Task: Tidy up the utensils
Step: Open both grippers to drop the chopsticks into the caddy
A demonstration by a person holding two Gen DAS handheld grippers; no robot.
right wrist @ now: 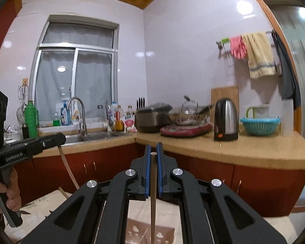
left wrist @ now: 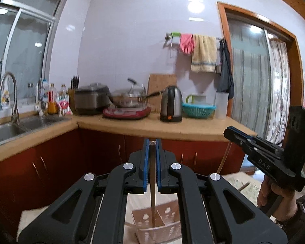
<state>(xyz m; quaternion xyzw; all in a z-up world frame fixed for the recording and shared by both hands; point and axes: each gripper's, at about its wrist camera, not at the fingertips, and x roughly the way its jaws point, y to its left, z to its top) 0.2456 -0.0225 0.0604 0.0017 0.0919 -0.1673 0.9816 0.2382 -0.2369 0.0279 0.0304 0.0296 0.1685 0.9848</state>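
Note:
My left gripper (left wrist: 152, 142) is shut on a square-topped wooden chopstick (left wrist: 152, 183). The stick hangs straight down, with its lower end inside a pale pink perforated utensil holder (left wrist: 168, 213). My right gripper (right wrist: 153, 145) is shut on a round-topped wooden chopstick (right wrist: 153, 193) that also hangs down into the holder (right wrist: 136, 229). The left wrist view shows the right gripper (left wrist: 226, 133) at the right, its chopstick (left wrist: 223, 158) dangling below. In the right wrist view the left gripper (right wrist: 62, 137) sits at the left with its chopstick (right wrist: 66, 166) hanging.
The holder stands on a table with a bamboo-print cloth (right wrist: 40, 203). Ahead runs an L-shaped counter (left wrist: 193, 130) over red cupboards. On it are a kettle (left wrist: 171, 103), a teal basket (left wrist: 199, 110), a wok on a cooker (left wrist: 128, 101) and a sink (left wrist: 6, 130).

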